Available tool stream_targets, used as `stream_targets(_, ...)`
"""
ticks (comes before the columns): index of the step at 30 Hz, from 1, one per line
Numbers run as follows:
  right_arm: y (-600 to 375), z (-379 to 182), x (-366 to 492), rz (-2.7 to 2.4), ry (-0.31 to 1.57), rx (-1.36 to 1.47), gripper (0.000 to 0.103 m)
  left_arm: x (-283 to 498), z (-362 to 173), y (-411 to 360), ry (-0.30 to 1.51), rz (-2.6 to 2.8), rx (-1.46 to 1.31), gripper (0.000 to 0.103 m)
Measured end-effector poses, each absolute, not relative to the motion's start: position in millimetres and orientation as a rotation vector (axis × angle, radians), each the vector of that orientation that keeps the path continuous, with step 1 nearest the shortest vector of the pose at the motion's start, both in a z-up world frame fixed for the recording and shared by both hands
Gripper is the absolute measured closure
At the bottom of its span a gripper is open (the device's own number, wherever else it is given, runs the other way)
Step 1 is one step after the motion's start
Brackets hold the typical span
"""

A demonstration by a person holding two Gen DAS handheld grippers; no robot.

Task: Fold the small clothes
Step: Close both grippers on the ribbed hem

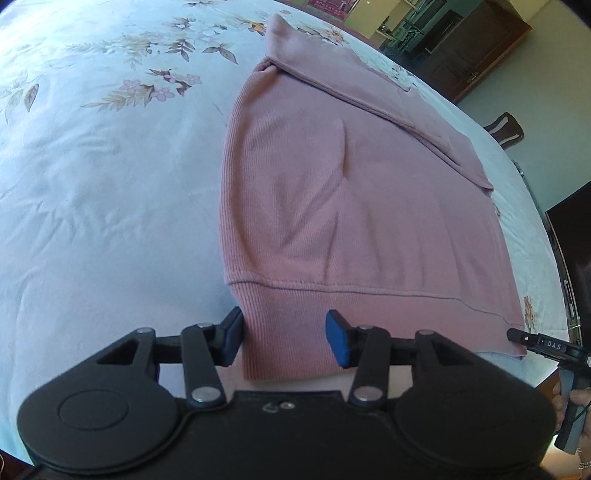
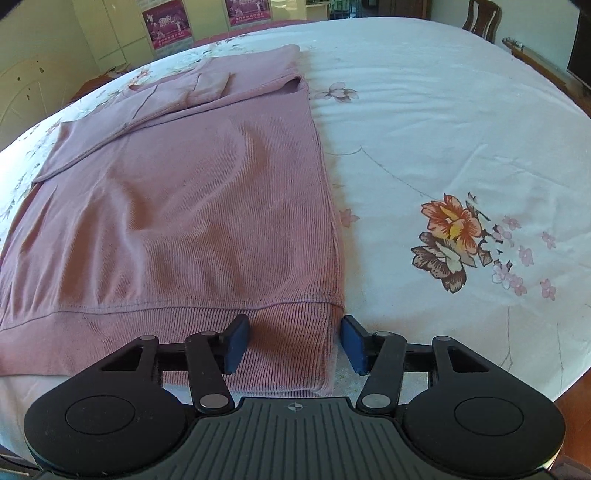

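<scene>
A pink ribbed sweater lies flat on a pale floral sheet, with its sleeves folded across the far part. My left gripper stands open astride the near left corner of the ribbed hem. The cloth lies flat between the blue pads, unpinched. In the right wrist view, the sweater fills the left half. My right gripper is open astride the near right hem corner, and a small gap shows between the cloth edge and its right pad.
The right tool's black body and a hand show at the left wrist view's right edge. Bare sheet with a printed flower spreads right of the sweater. A wooden chair and a dark cabinet stand beyond the surface.
</scene>
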State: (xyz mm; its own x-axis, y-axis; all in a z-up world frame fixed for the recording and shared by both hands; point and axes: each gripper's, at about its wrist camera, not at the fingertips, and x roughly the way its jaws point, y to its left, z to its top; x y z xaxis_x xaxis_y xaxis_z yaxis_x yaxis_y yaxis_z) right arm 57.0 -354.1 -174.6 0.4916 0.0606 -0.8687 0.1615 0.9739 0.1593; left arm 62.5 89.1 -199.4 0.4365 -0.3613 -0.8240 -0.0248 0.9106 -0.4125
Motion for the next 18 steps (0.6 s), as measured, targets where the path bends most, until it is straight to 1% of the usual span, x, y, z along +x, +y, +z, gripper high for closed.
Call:
stream_targets(1, -353, -175, 56, -0.057, 1.066, 0.223, 0.049, 62, -199, 89, 1.108, -0.218, -0.403, 0.064)
stream_targets(2, -353, -173, 55, -0.055, 1.070, 0.224, 0.050, 62, -200, 90, 1.118, -0.221, -0.424, 0.079)
stream_targets(3, -352, -172, 54, -0.046, 1.076, 0.232, 0.055, 63, -200, 91, 1.124, -0.218, -0.441, 0.082)
stream_targets(4, -352, -172, 54, -0.036, 1.082, 0.237, 0.075, 64, -201, 92, 1.121, -0.217, -0.444, 0.084)
stream_targets(5, -353, -170, 54, -0.038, 1.080, 0.246, 0.084, 65, -201, 92, 1.118, -0.218, -0.438, 0.090)
stream_targets(6, -355, -168, 55, -0.033, 1.077, 0.267, 0.089, 66, -200, 94, 1.114, -0.221, -0.438, 0.092)
stream_targets(7, -358, -167, 57, -0.022, 1.079, 0.288, 0.092, 68, -198, 94, 1.106, -0.229, -0.445, 0.094)
stream_targets(10, -365, -158, 62, 0.008, 1.056, 0.359, 0.093, 74, -185, 93, 1.047, -0.258, -0.427, 0.095)
stream_targets(18, -379, -120, 100, 0.052, 0.898, 0.488, 0.093, 116, -144, 84, 0.880, -0.294, -0.429, 0.097)
